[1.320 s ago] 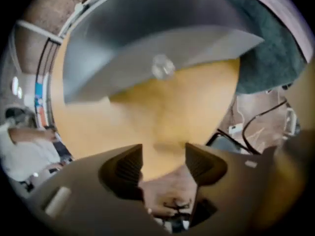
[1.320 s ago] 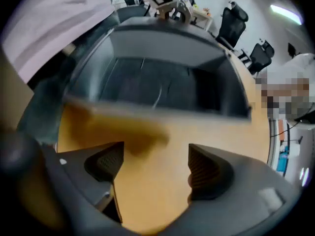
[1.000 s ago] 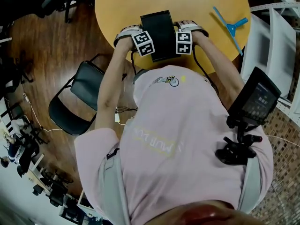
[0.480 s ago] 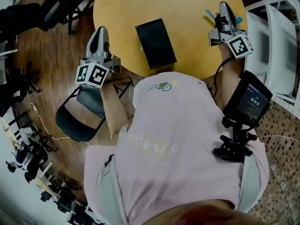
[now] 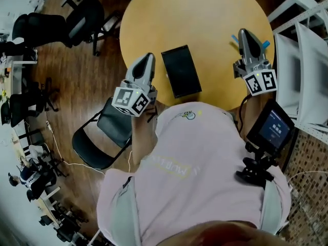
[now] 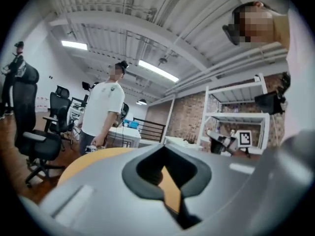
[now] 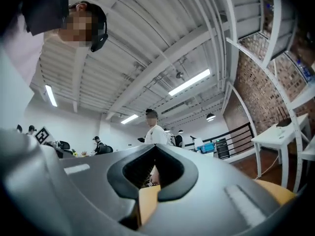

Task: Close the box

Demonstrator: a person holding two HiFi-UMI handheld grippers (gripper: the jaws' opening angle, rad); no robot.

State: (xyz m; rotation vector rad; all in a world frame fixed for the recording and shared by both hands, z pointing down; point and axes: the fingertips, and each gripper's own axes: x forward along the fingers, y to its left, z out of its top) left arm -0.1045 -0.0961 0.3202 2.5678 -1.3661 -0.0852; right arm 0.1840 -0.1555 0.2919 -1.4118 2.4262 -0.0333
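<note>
Left gripper (image 5: 146,60): jaws pressed together, nothing between them, tilted upward at table edge, just left of box. Right gripper (image 5: 246,35): jaws together too, empty, over table's right side, well apart from box. Box (image 5: 181,70): black, flat, lid down, on round yellow table (image 5: 205,14) between grippers, touched by neither. Blue tool (image 5: 265,44) partly hidden behind right gripper. Black chair (image 5: 97,137) below left gripper.

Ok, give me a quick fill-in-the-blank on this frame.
On the round table, the black box has its lid ___.
The left claw and right claw are both ___, holding nothing.
The tool poking out beside the right claw is coloured ___.
Missing words: closed; shut; blue.
</note>
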